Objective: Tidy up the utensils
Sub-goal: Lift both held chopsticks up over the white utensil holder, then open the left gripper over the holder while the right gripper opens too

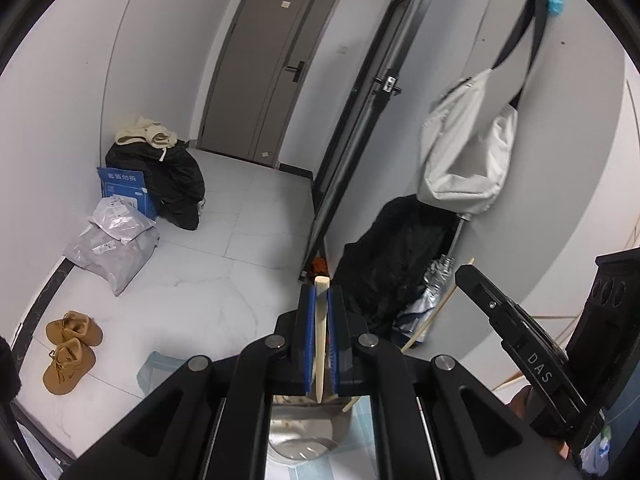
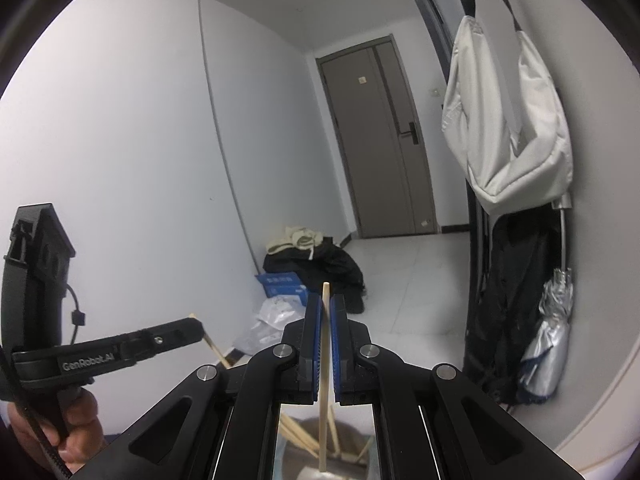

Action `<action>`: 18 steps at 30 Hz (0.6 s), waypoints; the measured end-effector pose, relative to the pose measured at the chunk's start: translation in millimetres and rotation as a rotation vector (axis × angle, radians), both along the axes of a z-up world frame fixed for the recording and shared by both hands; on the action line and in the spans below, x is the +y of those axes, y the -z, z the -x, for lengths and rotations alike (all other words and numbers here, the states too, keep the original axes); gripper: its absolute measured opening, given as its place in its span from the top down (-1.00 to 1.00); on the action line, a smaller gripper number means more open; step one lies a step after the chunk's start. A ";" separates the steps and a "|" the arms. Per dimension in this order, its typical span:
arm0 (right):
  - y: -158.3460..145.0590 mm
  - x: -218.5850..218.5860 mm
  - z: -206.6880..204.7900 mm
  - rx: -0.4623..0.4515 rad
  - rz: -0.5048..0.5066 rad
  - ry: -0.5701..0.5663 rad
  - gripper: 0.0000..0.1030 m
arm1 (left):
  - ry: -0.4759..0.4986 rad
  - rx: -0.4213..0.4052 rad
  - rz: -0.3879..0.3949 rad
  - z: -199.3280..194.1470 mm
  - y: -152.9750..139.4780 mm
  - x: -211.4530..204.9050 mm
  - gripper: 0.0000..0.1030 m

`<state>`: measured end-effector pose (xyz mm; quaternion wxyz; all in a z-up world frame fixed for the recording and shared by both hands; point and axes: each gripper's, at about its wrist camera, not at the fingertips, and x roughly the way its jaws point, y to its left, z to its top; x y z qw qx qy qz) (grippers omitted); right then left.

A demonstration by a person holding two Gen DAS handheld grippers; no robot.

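Observation:
My left gripper (image 1: 320, 292) is shut on a pale wooden chopstick (image 1: 320, 336) that stands upright between its blue pads. Its lower tip hangs above a metal pot (image 1: 304, 436) seen under the gripper. My right gripper (image 2: 327, 300) is shut on a second wooden chopstick (image 2: 325, 376), upright, with its lower end reaching into a metal pot (image 2: 352, 440) that holds several more chopsticks (image 2: 298, 436). The right gripper shows at the right of the left wrist view (image 1: 468, 274). The left gripper shows at the left of the right wrist view (image 2: 192, 326), with a chopstick (image 2: 214, 346) through it.
Grey door (image 1: 272, 68) at the far end of a tiled hallway. Bags and parcels (image 1: 116, 240) and brown shoes (image 1: 70, 352) lie by the left wall. A white bag (image 1: 468, 156), black coat (image 1: 392, 264) and folded umbrella (image 2: 548, 328) hang at the right wall.

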<state>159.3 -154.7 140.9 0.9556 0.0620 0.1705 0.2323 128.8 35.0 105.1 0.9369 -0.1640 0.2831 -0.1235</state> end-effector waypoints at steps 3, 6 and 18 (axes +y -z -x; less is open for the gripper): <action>7.2 5.8 -11.8 0.002 0.027 0.009 0.93 | -0.013 0.009 -0.018 -8.7 6.9 0.8 0.96; 17.0 10.6 -22.5 0.008 0.048 0.010 0.93 | -0.008 0.006 -0.041 -16.0 14.0 -0.2 0.96; 54.1 13.7 -40.4 0.052 0.053 -0.019 0.93 | 0.039 0.047 -0.070 -30.1 37.4 -8.0 0.96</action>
